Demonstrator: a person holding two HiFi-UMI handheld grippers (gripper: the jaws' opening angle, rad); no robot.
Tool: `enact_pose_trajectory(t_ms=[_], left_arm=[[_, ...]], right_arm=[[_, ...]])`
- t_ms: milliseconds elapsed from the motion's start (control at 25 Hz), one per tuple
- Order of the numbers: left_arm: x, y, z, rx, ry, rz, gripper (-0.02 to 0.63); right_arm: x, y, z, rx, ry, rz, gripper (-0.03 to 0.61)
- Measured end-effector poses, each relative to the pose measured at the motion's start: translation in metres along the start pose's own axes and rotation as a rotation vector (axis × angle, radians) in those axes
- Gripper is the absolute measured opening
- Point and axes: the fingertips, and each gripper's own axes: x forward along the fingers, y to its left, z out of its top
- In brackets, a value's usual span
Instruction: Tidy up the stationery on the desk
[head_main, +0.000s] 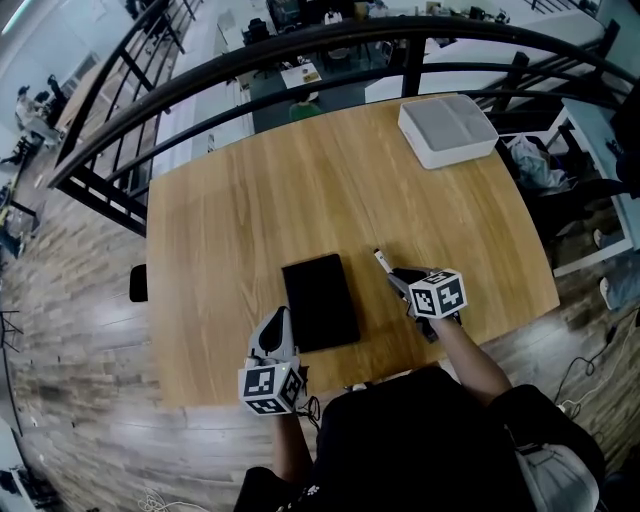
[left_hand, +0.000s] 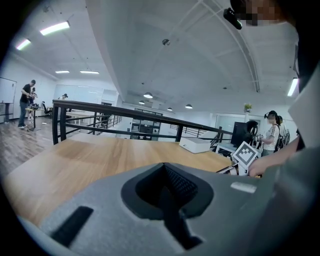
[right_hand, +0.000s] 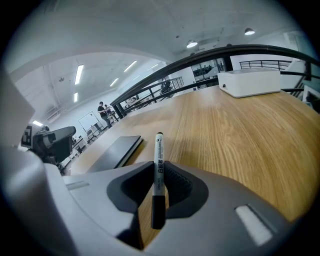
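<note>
My right gripper (head_main: 398, 279) (right_hand: 159, 175) is shut on a white marker pen (head_main: 381, 261) (right_hand: 158, 159) with a black cap, whose tip points forward over the wooden desk (head_main: 250, 210). A flat black notebook (head_main: 320, 301) (right_hand: 118, 150) lies on the desk just left of that gripper. At the desk's near edge, by the notebook's near left corner, my left gripper (head_main: 279, 320) (left_hand: 165, 186) is shut with nothing between its pads. The right gripper's marker cube (left_hand: 245, 154) shows at the right of the left gripper view.
A white box (head_main: 447, 129) (right_hand: 250, 82) (left_hand: 195, 145) stands at the desk's far right corner. A black curved railing (head_main: 300, 55) runs behind the desk. People stand far off in the room. A dark chair (head_main: 138, 283) sits at the desk's left side.
</note>
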Motion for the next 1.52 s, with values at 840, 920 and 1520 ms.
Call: enact_pose_trajectory(t_ms=[840, 920, 1520], left_arm=[[-0.021, 0.062, -0.007, 0.011, 0.016, -0.068, -0.003], [-0.018, 0.066, -0.007, 0.008, 0.016, -0.084, -0.003], [-0.005, 0.085, -0.005, -0.007, 0.03, -0.152, -0.003]], right_arm=[[0.031, 0.05, -0.016, 0.075, 0.042, -0.074, 0.077], [0.033, 0.052, -0.017, 0.08, 0.053, -0.085, 0.078], [0.046, 0.073, -0.023, 0.133, 0.089, -0.115, 0.08]])
